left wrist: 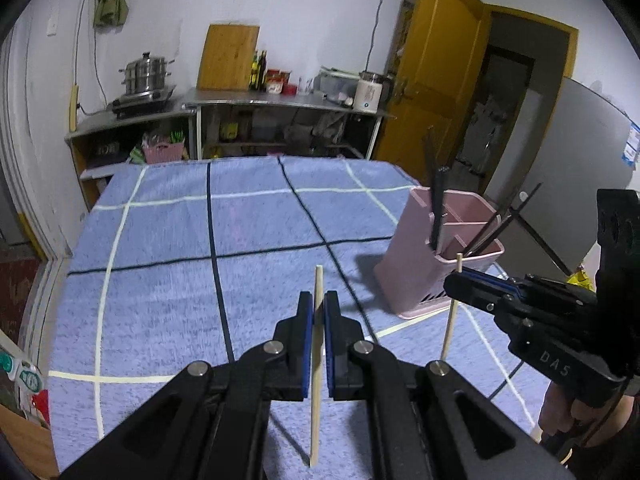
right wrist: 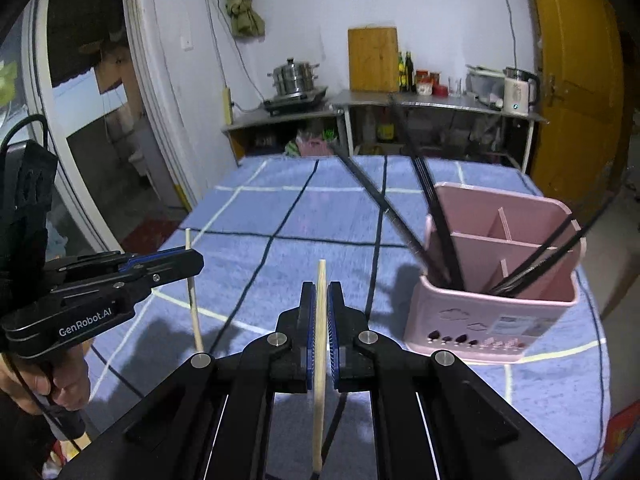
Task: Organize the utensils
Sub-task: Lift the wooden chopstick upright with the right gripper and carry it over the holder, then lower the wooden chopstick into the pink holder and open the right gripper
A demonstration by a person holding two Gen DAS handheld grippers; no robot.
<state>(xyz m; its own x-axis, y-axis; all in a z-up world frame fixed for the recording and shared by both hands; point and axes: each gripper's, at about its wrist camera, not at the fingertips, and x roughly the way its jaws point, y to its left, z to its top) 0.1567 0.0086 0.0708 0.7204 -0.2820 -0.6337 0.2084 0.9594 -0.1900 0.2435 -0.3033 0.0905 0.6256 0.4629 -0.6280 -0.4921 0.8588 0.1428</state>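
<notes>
The left gripper (left wrist: 319, 308) is clamped on a pale wooden chopstick (left wrist: 317, 364) that stands nearly upright between its blue pads. The right gripper (right wrist: 321, 300) pinches a second wooden chopstick (right wrist: 320, 344) the same way. Both hang above the counter (left wrist: 180, 280), which is covered with a blue checked cloth (right wrist: 280, 216).

A pink utensil holder (right wrist: 496, 312) with dividers stands on the cloth, to the right of both grippers. Black chopsticks (right wrist: 440, 224) lean out of its compartments, some slanting toward the grippers. The cloth between the grippers and the holder is bare.

One gripper body reads "GenRobot.AI" (right wrist: 85, 327), the other "DAS" (left wrist: 554, 364). Writing on the holder's front sticker (right wrist: 516, 326) is too small to read. Beyond the holder, a shelf (right wrist: 400, 100) carries a steamer pot (right wrist: 294, 78), a cutting board (right wrist: 373, 60), bottles and a kettle (right wrist: 518, 90).
</notes>
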